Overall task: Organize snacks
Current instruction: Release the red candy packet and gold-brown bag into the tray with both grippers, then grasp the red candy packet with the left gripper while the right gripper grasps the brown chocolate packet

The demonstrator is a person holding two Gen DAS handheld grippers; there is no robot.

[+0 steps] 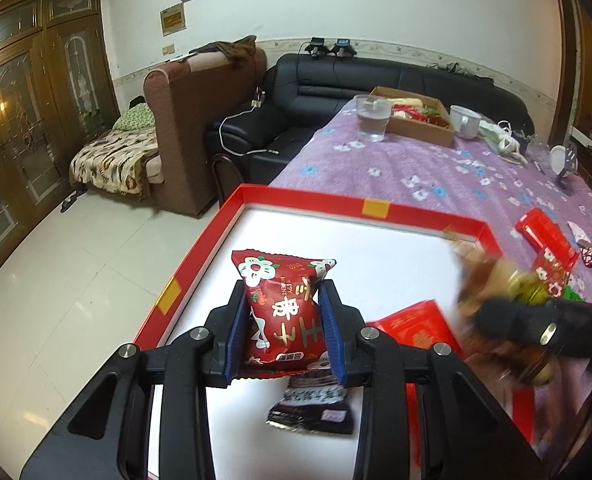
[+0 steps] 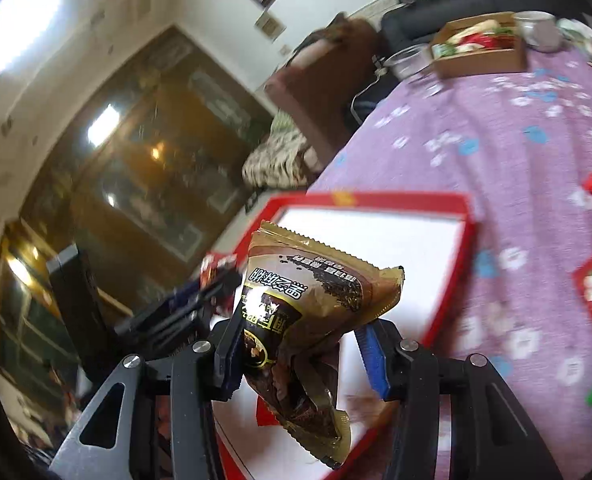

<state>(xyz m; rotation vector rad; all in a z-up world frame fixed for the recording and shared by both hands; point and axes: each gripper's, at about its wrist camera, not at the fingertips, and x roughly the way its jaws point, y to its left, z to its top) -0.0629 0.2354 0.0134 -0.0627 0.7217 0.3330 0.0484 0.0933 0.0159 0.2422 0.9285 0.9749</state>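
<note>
My left gripper (image 1: 283, 286) is shut on a red snack packet (image 1: 279, 312) with white flowers, held upright over the white floor of a red-rimmed tray (image 1: 308, 200). Under it a dark packet (image 1: 312, 404) lies in the tray, with a red packet (image 1: 412, 328) beside it. My right gripper (image 2: 300, 322) holds a brown-gold packet (image 2: 304, 288) tilted above the tray's rim (image 2: 376, 200); its left pad presses the packet, its right pad meets it only near the tip. In the left wrist view that packet (image 1: 484, 276) is a blur at the tray's right corner.
The tray sits on a purple flowered tablecloth (image 1: 436, 168). Several red packets (image 1: 544, 240) lie to its right. Farther back stand a cardboard box of snacks (image 1: 416, 116), a glass of water (image 1: 372, 118) and a white cup (image 1: 464, 120). A black sofa (image 1: 316, 92) lies beyond the table.
</note>
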